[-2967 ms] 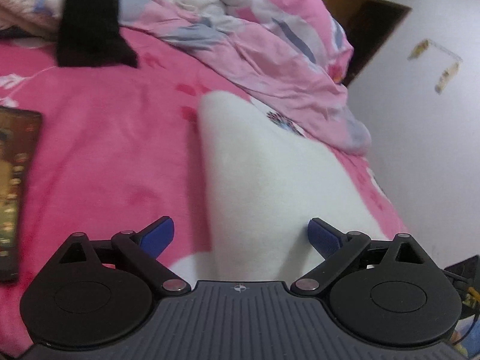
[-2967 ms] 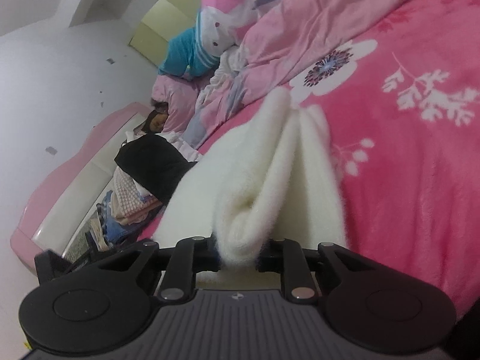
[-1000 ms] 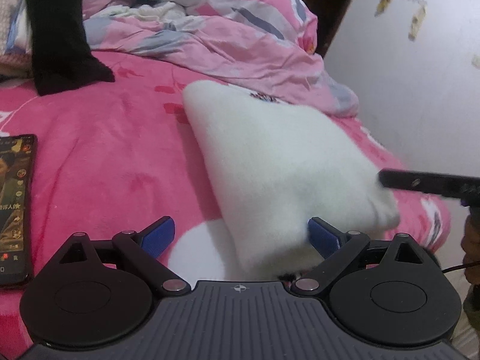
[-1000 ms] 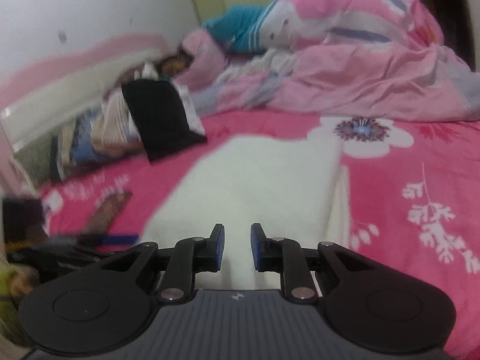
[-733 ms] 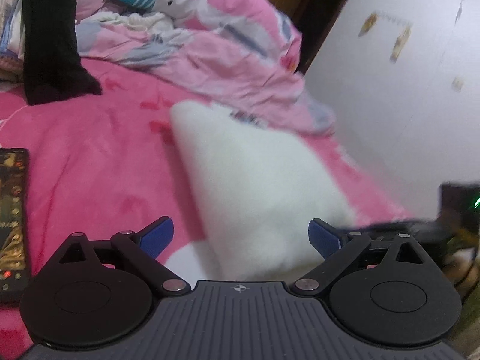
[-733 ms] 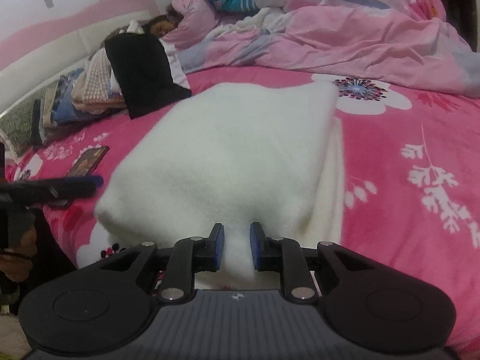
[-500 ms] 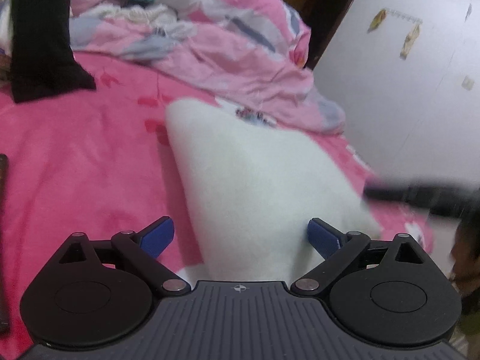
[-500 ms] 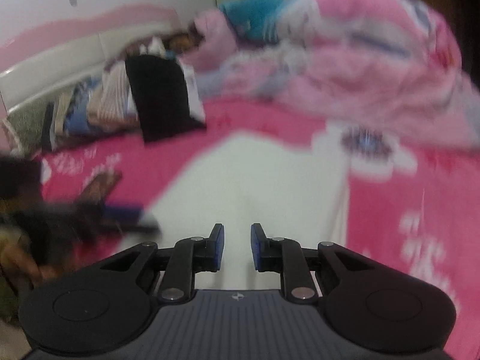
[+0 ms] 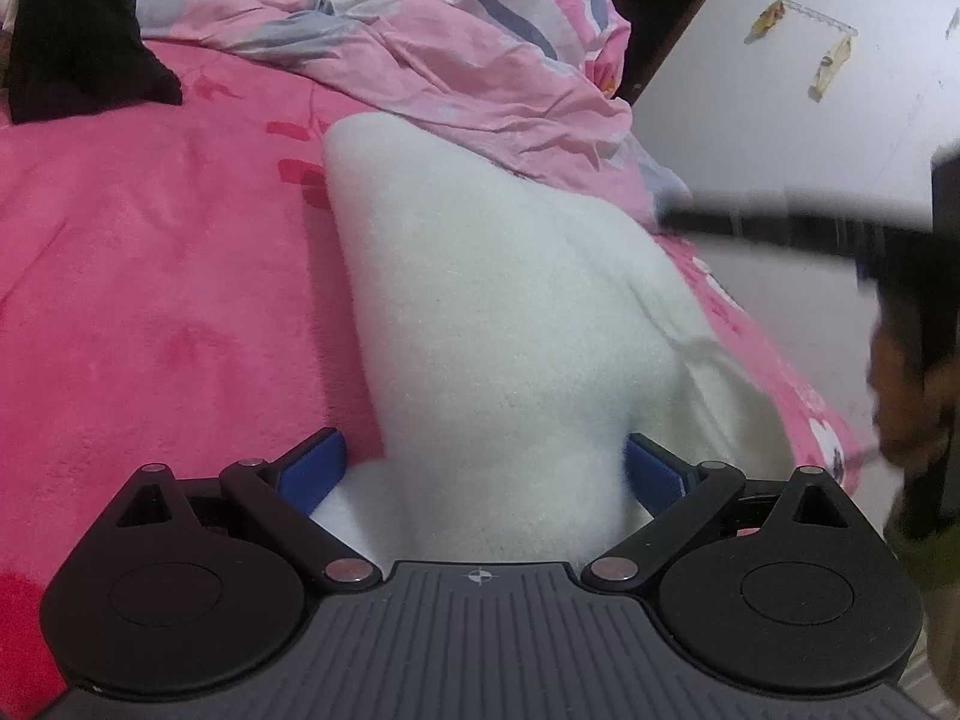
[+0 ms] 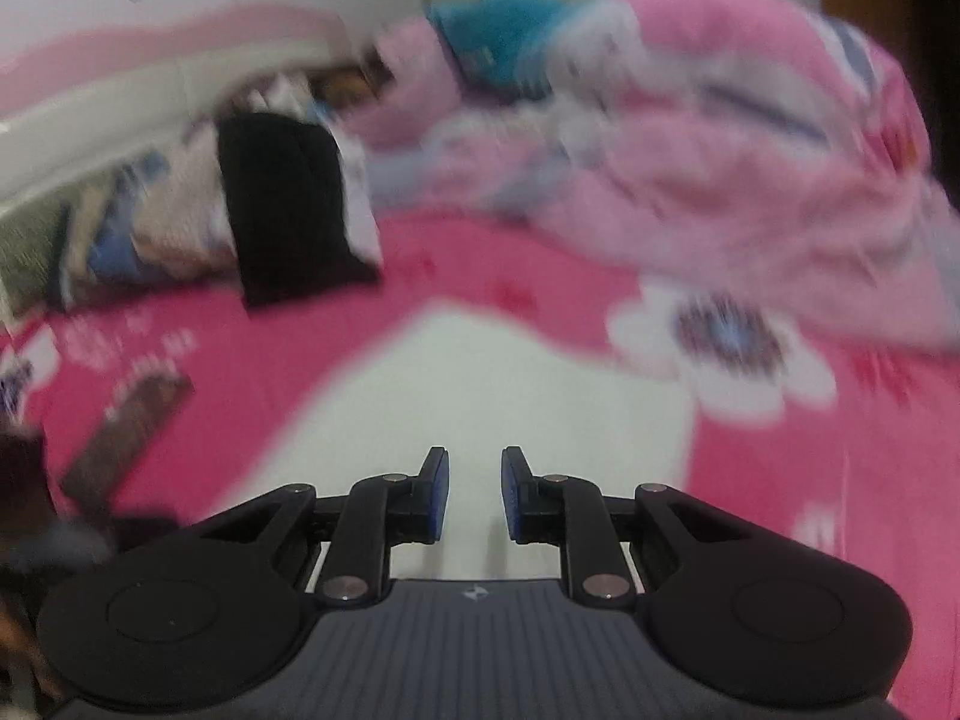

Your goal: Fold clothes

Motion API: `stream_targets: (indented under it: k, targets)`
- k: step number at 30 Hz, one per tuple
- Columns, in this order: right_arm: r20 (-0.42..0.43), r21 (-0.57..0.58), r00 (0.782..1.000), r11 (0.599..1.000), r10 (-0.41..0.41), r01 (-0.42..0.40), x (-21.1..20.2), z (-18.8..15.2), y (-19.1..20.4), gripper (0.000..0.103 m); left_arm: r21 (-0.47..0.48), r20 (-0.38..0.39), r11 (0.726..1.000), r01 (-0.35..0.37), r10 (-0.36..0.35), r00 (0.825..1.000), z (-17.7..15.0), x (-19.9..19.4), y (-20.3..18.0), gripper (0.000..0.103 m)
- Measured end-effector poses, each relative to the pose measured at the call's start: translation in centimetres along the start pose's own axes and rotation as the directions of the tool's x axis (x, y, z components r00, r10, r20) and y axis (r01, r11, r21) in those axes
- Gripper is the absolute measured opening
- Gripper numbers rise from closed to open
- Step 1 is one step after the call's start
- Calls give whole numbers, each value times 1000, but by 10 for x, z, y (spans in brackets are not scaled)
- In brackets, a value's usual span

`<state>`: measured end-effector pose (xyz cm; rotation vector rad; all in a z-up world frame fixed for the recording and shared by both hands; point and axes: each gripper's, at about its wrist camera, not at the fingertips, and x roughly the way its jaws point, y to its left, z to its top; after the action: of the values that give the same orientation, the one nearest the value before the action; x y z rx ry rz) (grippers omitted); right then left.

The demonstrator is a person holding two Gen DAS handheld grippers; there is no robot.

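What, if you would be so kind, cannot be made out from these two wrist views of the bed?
- Left wrist: the white garment's near edge is hidden behind the left gripper.
- Left wrist: the right gripper is a dark smear, cut off by the frame edge.
- Right wrist: motion blur dissolves the pink quilt and clothes pile.

My left camera sits behind left gripper (image 9: 483,468), looks down and forward, very close over white fleece (image 9: 492,324), toward pink quilt (image 9: 456,54) and wall. My right camera sits behind right gripper (image 10: 474,495), looks slightly down across bed, blurry. Both see fleece, quilt, black garment (image 9: 78,30), pink bedspread (image 9: 150,276).
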<state>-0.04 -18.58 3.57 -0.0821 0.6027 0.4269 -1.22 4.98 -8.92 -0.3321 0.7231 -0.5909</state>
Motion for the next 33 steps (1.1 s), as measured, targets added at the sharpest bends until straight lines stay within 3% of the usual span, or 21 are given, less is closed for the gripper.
stream_targets:
  k: [3,5,7,13,15,16,20,24,27,29,33]
  targets:
    - [-118,-6,991,998,-64,64,49,-18,-9,20,7,8,1000,-5,5,1000,-2,1,-1,99]
    - [-103,55,994,998,-31,37,59,-33,-22,20,10,11,1000,-4,4,1000,-2,1,-1,99]
    - [-143,93,989,994,-41,54,55,-19,-23,20,12,13,1000,-3,3,1000,-2,1,-1,99]
    - [-76,31,997,1000,-3,6,57,16,6,20,11,27,1000,5,-5,1000,-6,-1,0,99]
    - [-162,10,987,1000,-18,20,90,0,3,20,7,34,1000,3,-3,999,-6,-1,-1,99]
    - [-160,22,987,1000,-11,14,99,-9,-2,21,5,36,1000,5,-5,999,-6,-1,0,99]
    - [-186,73,983,997,6,8,91,19,-3,21,10,41,1000,9,-9,999,-7,-2,0,99]
    - [-116,89,991,995,64,-54,100,36,7,21,14,39,1000,9,-10,999,-7,-2,-1,99]
    - [-213,72,975,996,65,-50,144,11,10,21,4,36,1000,9,-10,999,-7,-2,0,98]
    - [-228,94,971,994,76,-56,146,17,7,21,8,41,1000,14,-14,999,-7,-3,0,98]
    - [-158,104,984,992,82,-66,143,48,6,21,22,45,1000,15,-16,999,-9,-4,0,98]
